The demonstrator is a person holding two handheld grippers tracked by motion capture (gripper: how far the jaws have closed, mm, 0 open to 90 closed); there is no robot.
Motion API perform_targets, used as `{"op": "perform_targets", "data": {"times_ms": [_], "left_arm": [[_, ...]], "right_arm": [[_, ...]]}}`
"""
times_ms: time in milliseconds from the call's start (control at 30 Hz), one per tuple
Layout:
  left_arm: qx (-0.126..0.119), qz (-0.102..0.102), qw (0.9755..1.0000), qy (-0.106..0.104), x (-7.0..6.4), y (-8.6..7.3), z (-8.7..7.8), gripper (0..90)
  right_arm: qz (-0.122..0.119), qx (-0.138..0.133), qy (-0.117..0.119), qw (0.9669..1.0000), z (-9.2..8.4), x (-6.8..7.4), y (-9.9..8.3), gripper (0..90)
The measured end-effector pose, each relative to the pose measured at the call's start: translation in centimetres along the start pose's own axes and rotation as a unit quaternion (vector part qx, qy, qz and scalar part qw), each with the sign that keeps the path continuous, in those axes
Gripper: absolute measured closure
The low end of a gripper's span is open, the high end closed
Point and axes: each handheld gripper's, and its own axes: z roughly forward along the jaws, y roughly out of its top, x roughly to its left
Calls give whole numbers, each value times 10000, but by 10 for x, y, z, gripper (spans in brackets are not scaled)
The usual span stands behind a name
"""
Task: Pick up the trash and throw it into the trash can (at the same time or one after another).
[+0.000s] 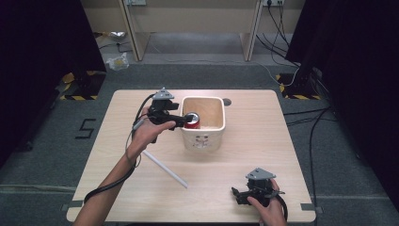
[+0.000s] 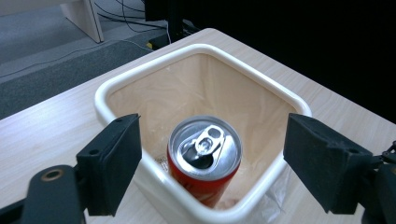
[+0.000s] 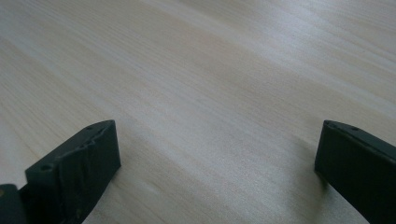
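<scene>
High view showed my left jaws point(image 1: 184, 120) up at about 11 o'clock on the tabletop point(image 1: 244, 160), poking over the left rim of the white bin point(image 1: 203, 141). The red can point(image 1: 192, 121) stood upright inside the bin, in its near left corner. In the left gripper view I looked down on the can's point(image 2: 204, 161) silver top. My two black jaws stood wide apart, one on each side of it, and the pads did not touch it. The can was loose in the bin point(image 2: 140, 70), close against the near wall.

My right jaws point(image 1: 241, 195) rested low at about 5 o'clock, near the front edge of the tabletop, well apart from the bin. In the right gripper view they were wide too, with bare wood point(image 3: 210, 93) between them.

A white stick point(image 1: 165, 169) lay flat at about 7 o'clock, between my two hands, near the bin's left front corner but not touching it.
</scene>
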Motion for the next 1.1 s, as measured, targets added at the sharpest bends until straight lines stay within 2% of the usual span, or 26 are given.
{"op": "perform_targets", "data": {"times_ms": [333,767,1100], "left_arm": [[-69,-129,9997,191,12,-14,-27,191],[-62,-161,9994,306,17,-36,-38,192],[29,-290,9990,324,11,-76,-37,198]], "right_arm": [[-11,-2,-10,10000,0,0,0,4],[-12,-3,-10,10000,0,0,0,3],[-3,13,-9,10000,0,0,0,3]]}}
